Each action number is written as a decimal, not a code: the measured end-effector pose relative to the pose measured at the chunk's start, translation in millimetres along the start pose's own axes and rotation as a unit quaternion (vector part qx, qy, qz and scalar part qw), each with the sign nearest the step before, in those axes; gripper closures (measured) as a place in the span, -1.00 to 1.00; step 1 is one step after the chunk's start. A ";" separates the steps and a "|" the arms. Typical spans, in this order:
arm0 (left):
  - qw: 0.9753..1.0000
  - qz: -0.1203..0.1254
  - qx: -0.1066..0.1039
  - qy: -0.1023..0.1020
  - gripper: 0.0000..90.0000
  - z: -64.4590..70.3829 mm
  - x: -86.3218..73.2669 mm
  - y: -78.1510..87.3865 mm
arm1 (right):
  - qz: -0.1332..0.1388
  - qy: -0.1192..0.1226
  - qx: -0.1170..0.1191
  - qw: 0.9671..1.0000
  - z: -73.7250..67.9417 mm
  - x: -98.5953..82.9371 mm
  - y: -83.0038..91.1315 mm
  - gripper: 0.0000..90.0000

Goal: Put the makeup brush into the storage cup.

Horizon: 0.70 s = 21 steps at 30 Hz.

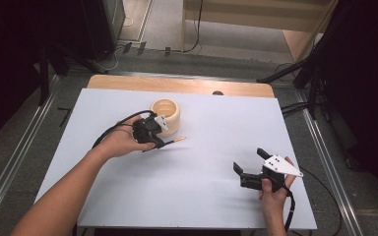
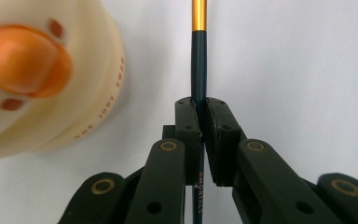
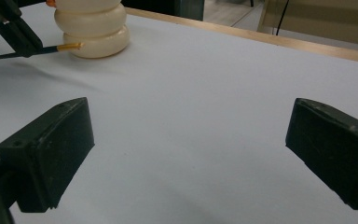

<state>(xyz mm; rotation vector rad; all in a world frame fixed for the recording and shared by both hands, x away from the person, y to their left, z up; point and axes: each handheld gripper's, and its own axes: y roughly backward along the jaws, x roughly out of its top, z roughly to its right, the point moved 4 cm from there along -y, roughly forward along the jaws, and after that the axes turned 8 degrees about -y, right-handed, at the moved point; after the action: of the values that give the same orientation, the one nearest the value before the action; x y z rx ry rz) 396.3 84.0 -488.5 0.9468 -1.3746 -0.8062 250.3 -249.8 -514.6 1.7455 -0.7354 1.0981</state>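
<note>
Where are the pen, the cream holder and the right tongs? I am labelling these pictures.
pen (image 2: pixel 198 65): left gripper view, on its dark barrel.
cream holder (image 1: pixel 170 115): high view, on its outer wall.
right tongs (image 3: pixel 186 154): right gripper view, in the gap between the open jaws.

White table (image 1: pixel 187 196), wooden edge (image 1: pixel 177 84), floor cables (image 1: pixel 192 46).

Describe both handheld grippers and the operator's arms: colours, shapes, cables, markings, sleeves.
Both are black two-jaw tools. The left gripper has linkage arms with brass-coloured pivot pins, flat rubbery pads and a black cable trailing back past the wrist. The right gripper has blocky wedge-shaped jaws, a white three-cornered plate dotted with small holes on top, and a black cable below the hand. Forearms are bare, no sleeves or gloves.
</note>
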 end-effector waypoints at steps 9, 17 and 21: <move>0.995 0.103 0.008 -0.002 0.90 -3.3 1.9 20.9 | -0.002 0.002 -0.001 1.000 0.2 -0.5 -1.2 -0.97; 0.990 0.139 0.010 -0.007 0.90 -3.2 4.4 27.5 | -0.001 0.003 0.002 1.000 -0.8 -1.0 -0.8 -0.97; 0.989 0.148 0.014 -0.005 0.90 -3.7 5.0 29.5 | -0.001 0.004 0.003 1.000 -0.7 -1.3 -0.7 -0.97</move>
<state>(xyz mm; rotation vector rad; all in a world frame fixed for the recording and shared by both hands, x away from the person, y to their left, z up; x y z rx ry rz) 398.3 92.3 -459.6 0.7363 -1.4959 -0.5690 250.1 -248.9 -516.0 1.7452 -0.7278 1.1059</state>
